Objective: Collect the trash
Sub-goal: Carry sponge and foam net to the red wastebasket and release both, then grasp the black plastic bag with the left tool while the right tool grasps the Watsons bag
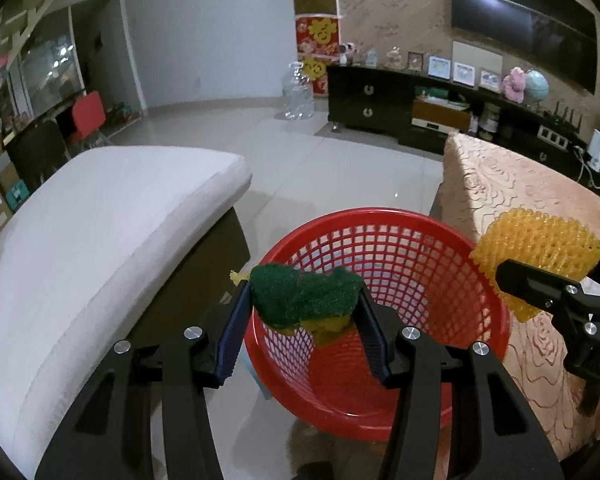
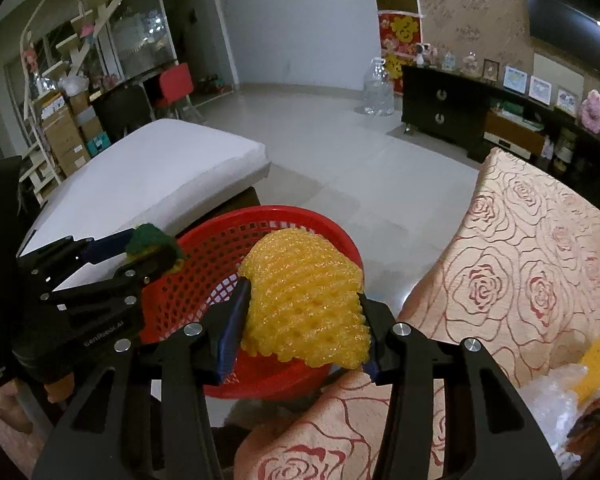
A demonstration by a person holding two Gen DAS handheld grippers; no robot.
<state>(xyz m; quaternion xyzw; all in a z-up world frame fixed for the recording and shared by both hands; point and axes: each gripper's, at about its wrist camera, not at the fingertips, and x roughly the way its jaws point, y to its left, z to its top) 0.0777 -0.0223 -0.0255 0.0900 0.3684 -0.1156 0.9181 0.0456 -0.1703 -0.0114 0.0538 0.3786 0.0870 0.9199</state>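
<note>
Lettering "GenRobot.AI" marks left tool (image 2: pixel 156 254) gripping sponge (image 2: pixel 150 240).

Red mesh basket (image 1: pixel 380 240), green/yellow sponge (image 1: pixel 304 292), yellow foam net (image 2: pixel 304 304), rose-print cloth (image 2: pixel 520 280).

A white cushion (image 1: pixel 100 232) lies on a dark seat at the left. A rose-patterned cloth (image 2: pixel 540 264) covers furniture at the right. A clear water bottle (image 1: pixel 298 94) stands on the tiled floor (image 1: pixel 340 168) beside a black cabinet (image 1: pixel 364 100).
</note>
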